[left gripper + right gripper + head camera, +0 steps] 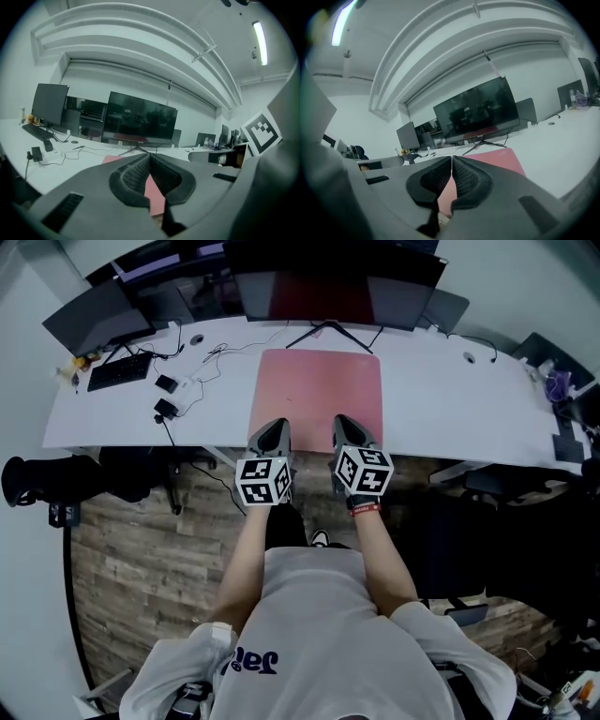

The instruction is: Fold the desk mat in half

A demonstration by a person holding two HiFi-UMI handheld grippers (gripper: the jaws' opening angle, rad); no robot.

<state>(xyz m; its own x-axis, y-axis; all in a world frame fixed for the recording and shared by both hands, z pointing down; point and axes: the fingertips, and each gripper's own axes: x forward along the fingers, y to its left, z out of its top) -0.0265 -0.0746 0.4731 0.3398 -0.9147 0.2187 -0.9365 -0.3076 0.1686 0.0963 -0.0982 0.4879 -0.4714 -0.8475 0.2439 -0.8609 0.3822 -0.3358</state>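
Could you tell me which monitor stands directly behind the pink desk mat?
The large central monitor, its stand legs just beyond the pink desk mat; the smaller monitor sits left, by the keyboard.

The only lettering is a short dark-blue print (253,661) on the person's white shirt (309,615), at the lower centre of the head view; it shows upside down and partly creased, so it cannot be read with certainty. At mid-frame, the left cube (263,480) on the left gripper (274,427) and the right cube (365,471) on the right gripper (349,425) bear black-and-white square markers, patterns without letters or numbers. One such marker (262,132) also shows at the right edge of the left gripper view; nothing else is legible.
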